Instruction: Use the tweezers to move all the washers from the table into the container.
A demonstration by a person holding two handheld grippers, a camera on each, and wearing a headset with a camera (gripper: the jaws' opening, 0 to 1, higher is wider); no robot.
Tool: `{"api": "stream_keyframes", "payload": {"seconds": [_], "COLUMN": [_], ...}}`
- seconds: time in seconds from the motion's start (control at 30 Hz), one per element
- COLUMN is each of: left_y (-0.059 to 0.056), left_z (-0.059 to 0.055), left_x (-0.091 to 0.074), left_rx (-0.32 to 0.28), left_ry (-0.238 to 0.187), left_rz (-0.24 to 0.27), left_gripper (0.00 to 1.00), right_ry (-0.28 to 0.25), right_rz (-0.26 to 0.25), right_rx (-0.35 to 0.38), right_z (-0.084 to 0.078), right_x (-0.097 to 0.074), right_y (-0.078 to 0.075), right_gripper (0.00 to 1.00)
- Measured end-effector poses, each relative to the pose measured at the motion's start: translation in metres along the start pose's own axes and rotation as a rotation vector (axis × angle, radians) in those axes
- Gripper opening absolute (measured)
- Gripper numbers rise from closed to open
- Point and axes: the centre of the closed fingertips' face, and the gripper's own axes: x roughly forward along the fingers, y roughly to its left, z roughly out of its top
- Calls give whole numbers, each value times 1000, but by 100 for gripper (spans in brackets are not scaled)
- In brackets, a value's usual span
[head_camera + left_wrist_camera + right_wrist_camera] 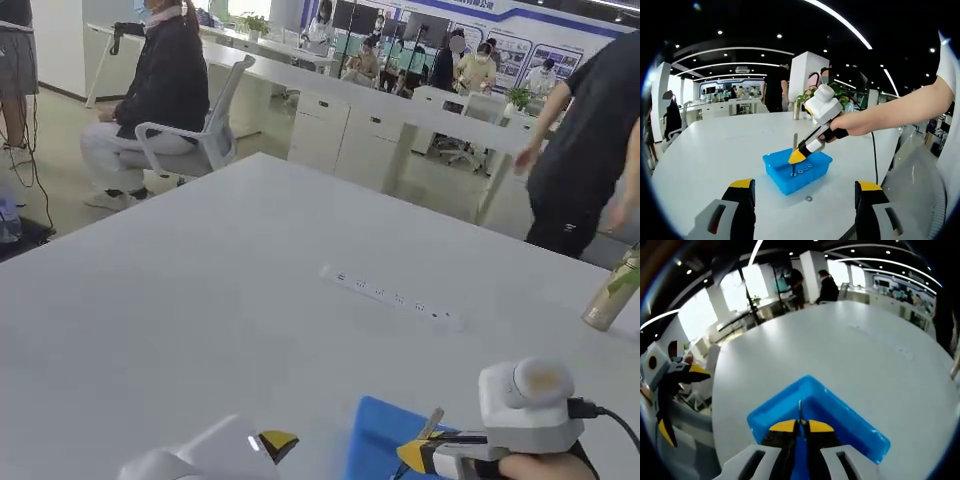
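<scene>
Left gripper [805,186]: jaws spread wide, empty.
Right gripper [799,429]: clamped on tweezers [795,141], tips in container [785,182].
Loose washer [808,198]: light, slick; I'd pinch its rim.

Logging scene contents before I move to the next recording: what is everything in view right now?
White workbench table: one, white, under everything.
Shallow rectangular plastic container: one, blue, on the table's near side.
Small metal ring washers: several, exact count unclear, grey, inside the container.
Loose washer: one, grey, on the table beside the container.
Thin metal tweezers: one pair, silver, tips down in the container.
Power strip: one, white, mid-table.
Bottle with greenery: one, clear, table's right edge.
Office chair: one, pale, beyond the table.
Background people: several, seated or standing.
Right gripper: one, yellow-tipped, shut on the tweezers.
Left gripper: one, yellow-tipped, open, facing the container.
</scene>
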Motion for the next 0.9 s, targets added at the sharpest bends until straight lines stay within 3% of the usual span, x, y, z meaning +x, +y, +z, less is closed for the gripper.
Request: {"api": "stream_keyframes", "payload": {"seconds": [0.47, 0.9], "left_y": [2, 5], "left_z": [4, 5], "left_x": [-1, -3], "left_rx": [1, -7], "left_ry": [-15, -24], "left_rz": [16, 32], "left_gripper": [91, 96], "right_ry": [-27, -122], "right_rz": [-7, -21], "right_rx": [-36, -91], "right_z": [5, 18], "right_x": [-15, -55], "right_y": [9, 30], "right_gripper": [3, 3]}}
